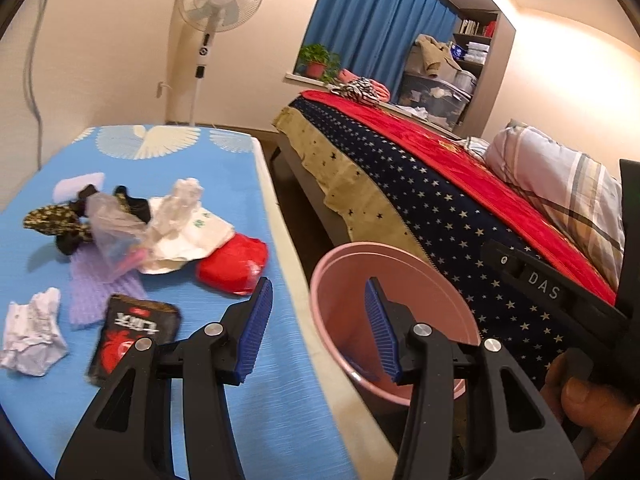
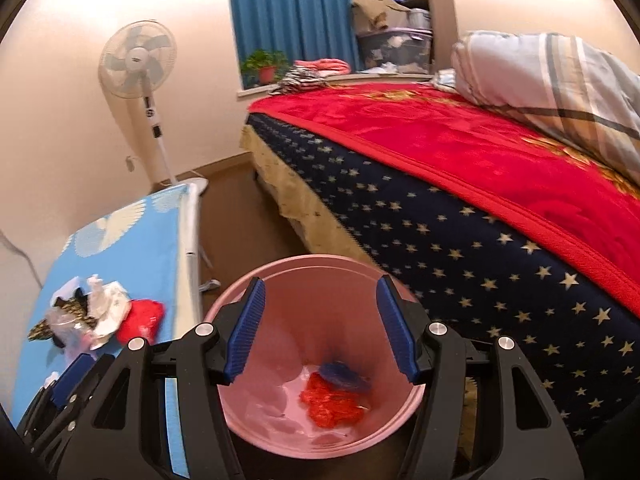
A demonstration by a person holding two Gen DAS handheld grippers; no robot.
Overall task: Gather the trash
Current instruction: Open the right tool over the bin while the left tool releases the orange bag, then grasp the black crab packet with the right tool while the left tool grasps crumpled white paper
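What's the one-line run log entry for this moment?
left gripper: open, empty | right gripper: open, empty, above pink bin | bin: red scrap, blue scrap | table: trash remains

A pink bin (image 2: 256, 412) holds a crumpled red scrap (image 2: 332, 404) and a dark blue one (image 2: 344, 374). Beside the bin, a table (image 1: 248, 400) wears a sky-blue cloth printed with white fan shapes, and on it lie a red packet (image 1: 232, 266), a black wrapper (image 1: 132, 336) with red and white print, a white crumpled paper (image 1: 32, 334), a lilac ribbed sheet (image 1: 100, 290) and a black-and-gold patterned wrapper (image 1: 56, 218). On the bin's other side the bed (image 2: 460, 240) shows navy fabric dotted with cream stars under a red blanket, with a pale plaid pillow (image 2: 560, 76) on top; both grippers have blue ribbed pads (image 2: 248, 332) on black frames.
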